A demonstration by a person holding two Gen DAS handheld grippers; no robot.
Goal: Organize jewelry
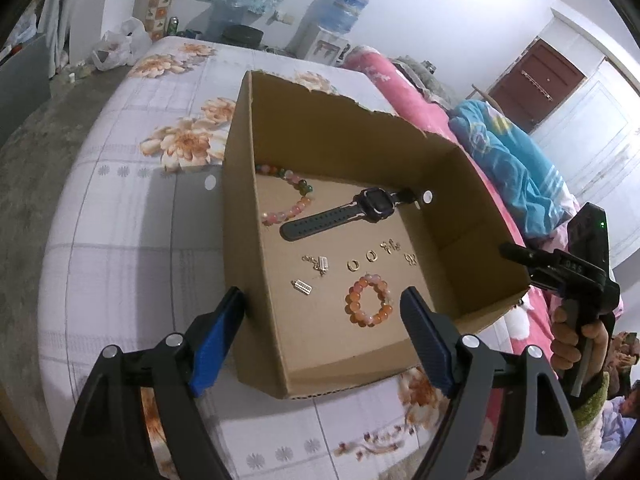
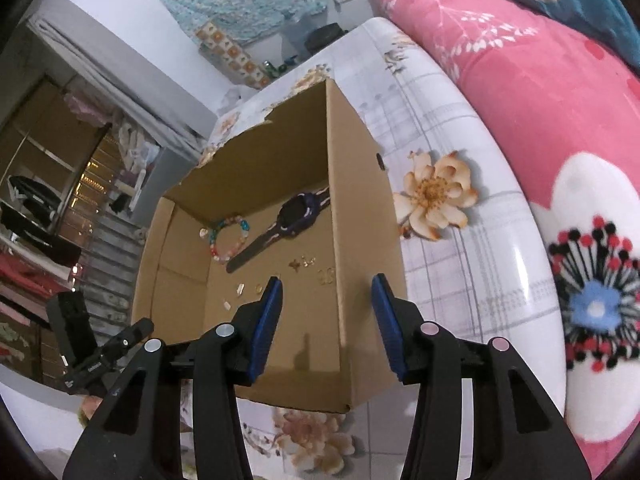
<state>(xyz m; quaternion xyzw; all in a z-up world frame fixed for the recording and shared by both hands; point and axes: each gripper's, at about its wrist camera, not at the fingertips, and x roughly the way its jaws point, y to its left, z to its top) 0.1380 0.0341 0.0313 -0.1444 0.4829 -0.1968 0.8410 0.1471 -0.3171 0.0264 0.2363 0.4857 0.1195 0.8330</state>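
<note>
An open cardboard box (image 1: 460,184) stands on the bed. On its floor lie a black watch (image 1: 344,212), a multicolour bead bracelet (image 1: 290,196), an orange bead bracelet (image 1: 368,300), small gold earrings (image 1: 362,261) and silver charms (image 1: 302,286). My left gripper (image 1: 323,294) is open, straddling the box's near left wall without pressing it. My right gripper (image 2: 326,282) is open too, astride the box's right wall (image 2: 348,240). The right wrist view also shows the watch (image 2: 288,220) and multicolour bracelet (image 2: 228,240). A hand (image 1: 576,340) holds the right gripper at the box's right corner.
The bed has a white floral sheet (image 1: 132,208). A pink blanket (image 2: 540,100) and a blue cloth (image 1: 516,168) lie along its right side. A water dispenser (image 1: 340,20) and a plastic bag (image 1: 116,44) stand beyond the far end.
</note>
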